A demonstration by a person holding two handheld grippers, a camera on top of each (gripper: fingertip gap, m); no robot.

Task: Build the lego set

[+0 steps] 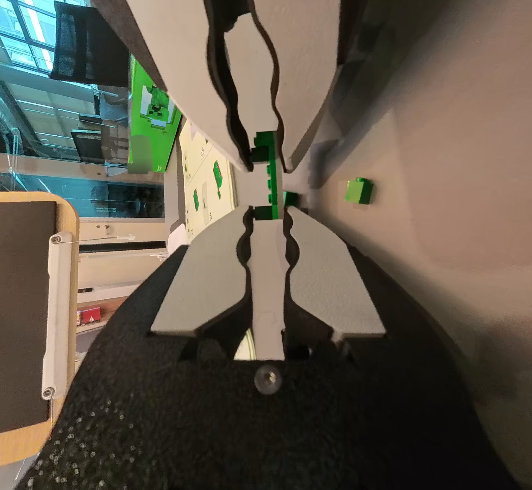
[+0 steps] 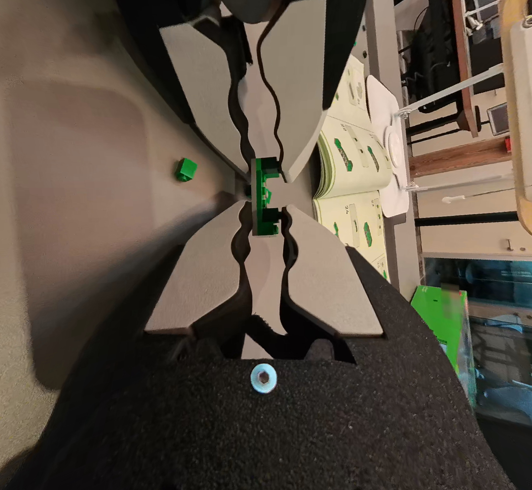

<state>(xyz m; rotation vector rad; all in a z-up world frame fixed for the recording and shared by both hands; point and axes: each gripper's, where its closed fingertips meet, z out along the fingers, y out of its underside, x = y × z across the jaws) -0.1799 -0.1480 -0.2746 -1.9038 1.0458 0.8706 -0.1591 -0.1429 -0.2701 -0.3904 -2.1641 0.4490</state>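
A green Lego assembly (image 1: 273,176), a flat plate with dark green bricks on it, is held on edge above the grey table (image 1: 431,159). My left gripper (image 1: 267,214) is shut on one end of it. My right gripper (image 1: 266,165) faces it from the other side and is shut on the other end. In the right wrist view the assembly (image 2: 263,196) sits between my right gripper (image 2: 264,217) and my left gripper (image 2: 266,178). A loose light green brick (image 1: 359,191) lies on the table beside them; it also shows in the right wrist view (image 2: 185,170).
An open instruction booklet (image 2: 354,165) lies on the table behind the grippers, also in the left wrist view (image 1: 207,182). A green set box (image 1: 149,124) stands farther back (image 2: 437,314). A white pad (image 2: 385,101) lies past the booklet.
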